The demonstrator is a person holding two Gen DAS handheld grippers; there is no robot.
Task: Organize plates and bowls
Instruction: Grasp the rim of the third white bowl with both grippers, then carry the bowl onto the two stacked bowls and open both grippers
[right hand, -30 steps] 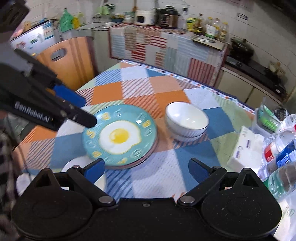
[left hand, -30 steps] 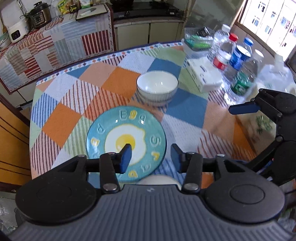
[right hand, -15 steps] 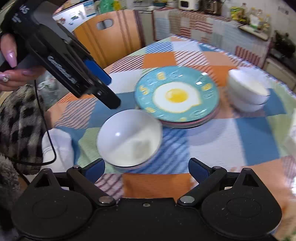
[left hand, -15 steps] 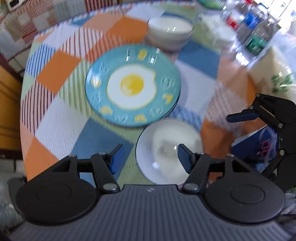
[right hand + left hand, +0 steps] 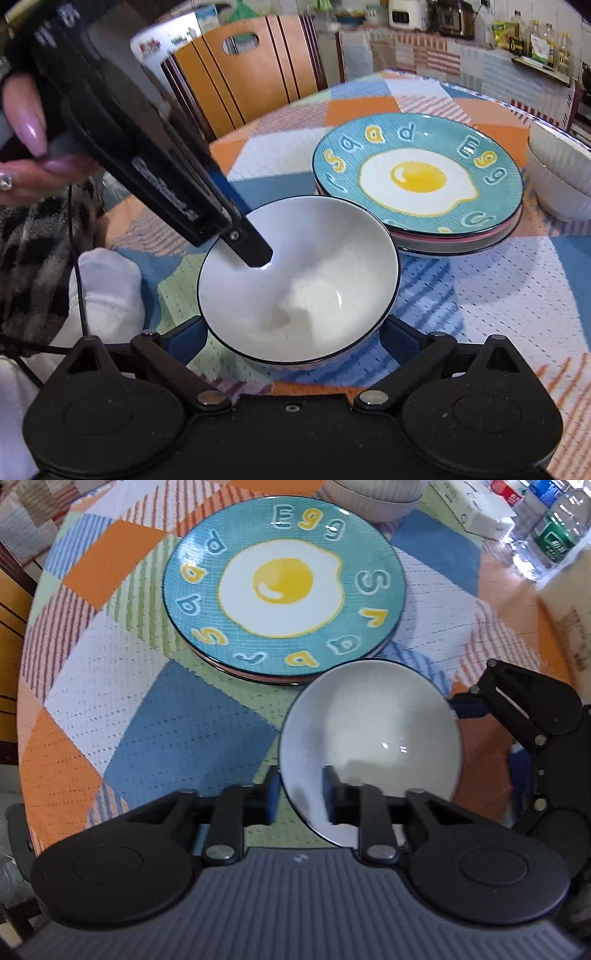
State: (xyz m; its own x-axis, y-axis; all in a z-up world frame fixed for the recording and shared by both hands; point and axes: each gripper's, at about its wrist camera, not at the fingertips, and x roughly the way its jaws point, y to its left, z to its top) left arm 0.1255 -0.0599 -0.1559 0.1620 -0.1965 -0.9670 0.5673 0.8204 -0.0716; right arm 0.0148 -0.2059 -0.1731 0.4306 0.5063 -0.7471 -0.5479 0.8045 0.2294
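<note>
A white bowl [image 5: 373, 731] with a dark rim sits near the table's front edge, also in the right wrist view [image 5: 303, 280]. My left gripper [image 5: 299, 794] straddles its near rim, one finger inside and one outside, closed on it. My right gripper [image 5: 291, 332] is open wide with a finger on each side of the bowl. A teal egg plate [image 5: 284, 583] tops a stack of plates behind the bowl; it also shows in the right wrist view [image 5: 417, 173]. Two stacked white bowls [image 5: 561, 173] stand beyond it.
A patchwork tablecloth [image 5: 155, 701] covers the round table. A tissue box [image 5: 476, 506] and water bottles [image 5: 554, 535] stand at the far right. A wooden chair [image 5: 240, 74] stands at the table's left side.
Both grippers have come down and closer to the single white bowl. My left gripper has closed from open onto the bowl's rim. My right gripper's fingers now flank the bowl.
</note>
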